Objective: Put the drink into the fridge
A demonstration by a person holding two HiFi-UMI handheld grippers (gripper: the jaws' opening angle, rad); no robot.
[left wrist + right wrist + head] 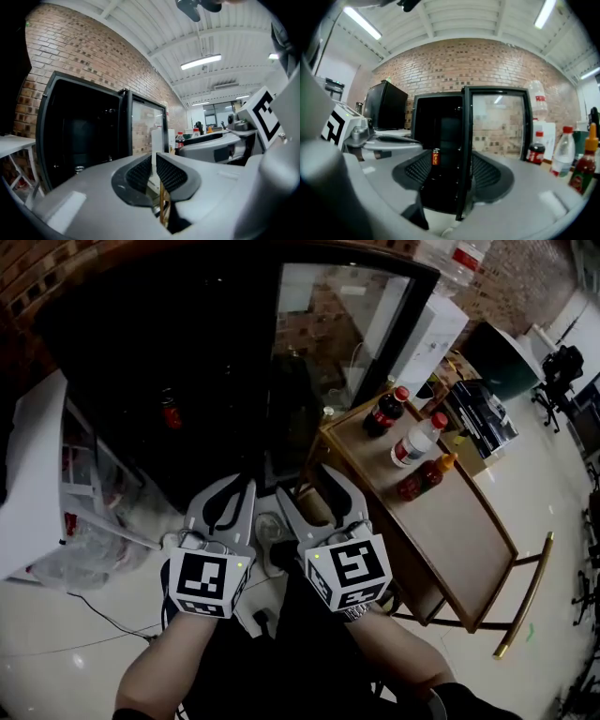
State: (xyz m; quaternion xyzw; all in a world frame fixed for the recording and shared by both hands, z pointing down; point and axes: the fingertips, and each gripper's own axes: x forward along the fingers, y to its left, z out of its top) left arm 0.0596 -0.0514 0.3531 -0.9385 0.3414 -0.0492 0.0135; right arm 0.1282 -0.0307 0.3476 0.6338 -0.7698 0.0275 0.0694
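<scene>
The black fridge (141, 343) stands ahead with its glass door (337, 329) swung open. A small red can (170, 414) stands inside it, and the right gripper view shows this can (436, 157) beside the door's edge (465, 154). A dark cola bottle (385, 412), a clear bottle with a red cap (418, 440) and a red bottle with an orange cap (424, 476) sit on the wooden table (469, 540). My left gripper (246, 486) is shut and empty. My right gripper (307, 482) is open with nothing between its pads (487, 173). Both grippers hang low in front of the fridge.
A white rack (37, 474) with a plastic bag (84, 554) under it stands at the left. Cables and a power strip (267, 531) lie on the floor under the grippers. A water dispenser (431, 329) and a black machine (478, 413) are behind the table.
</scene>
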